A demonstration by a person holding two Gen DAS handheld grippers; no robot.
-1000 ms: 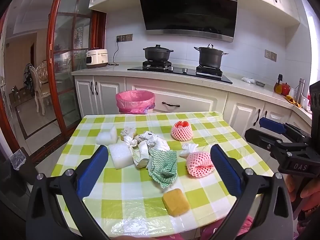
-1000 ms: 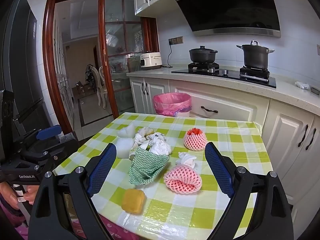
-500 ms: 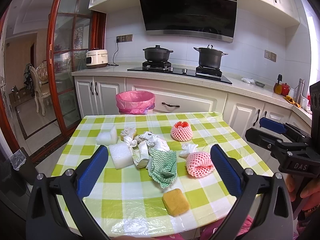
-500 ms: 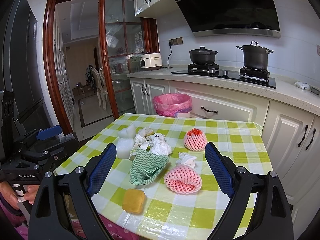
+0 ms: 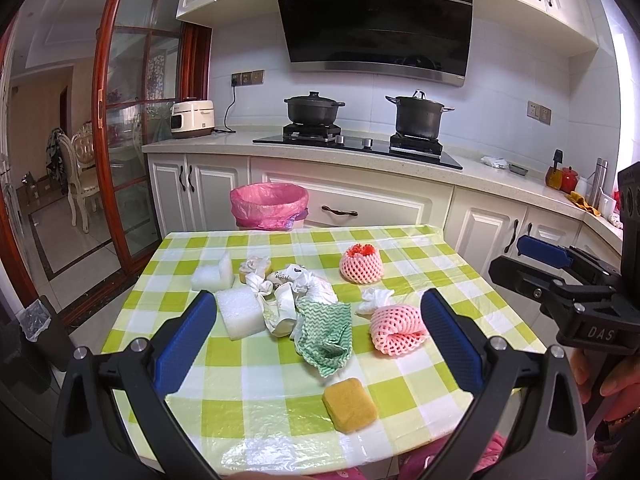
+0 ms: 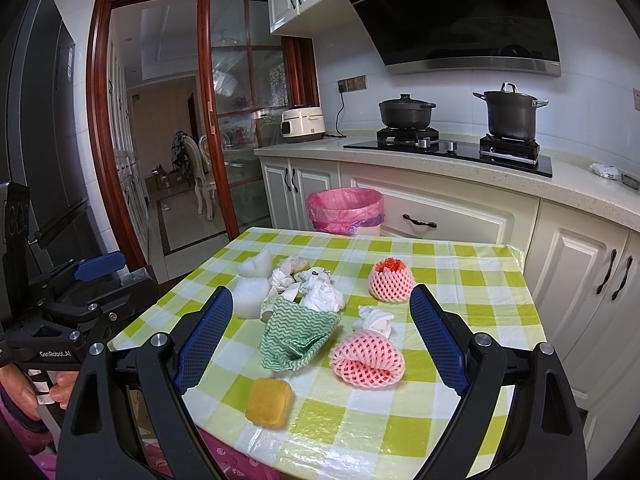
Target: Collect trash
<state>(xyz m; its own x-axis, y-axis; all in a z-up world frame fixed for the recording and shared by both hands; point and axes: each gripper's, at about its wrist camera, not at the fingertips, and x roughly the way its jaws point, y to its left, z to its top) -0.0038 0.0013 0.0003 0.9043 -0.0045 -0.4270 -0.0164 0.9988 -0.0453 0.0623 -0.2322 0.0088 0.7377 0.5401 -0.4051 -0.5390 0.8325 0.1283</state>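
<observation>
Two pairs of tongs hang released above the near edge of the checked surface (image 5: 416, 248), gripping nothing: the left tongs (image 5: 316, 338) and the right tongs (image 6: 320, 334). Trash lies scattered around the green wavy cloth (image 5: 326, 330). Crumpled white paper (image 5: 308, 284) touches the cloth on its far side, and a white foam block (image 5: 242, 314) sits near its left. A folded pink foam net (image 5: 396, 330) lies right of the cloth, with a second pink net (image 5: 361, 265) farther back. A yellow sponge (image 5: 350, 400) rests nearer than the cloth. Well beyond it, past the surface's far edge, stands a pink-lined bin (image 5: 269, 205).
</observation>
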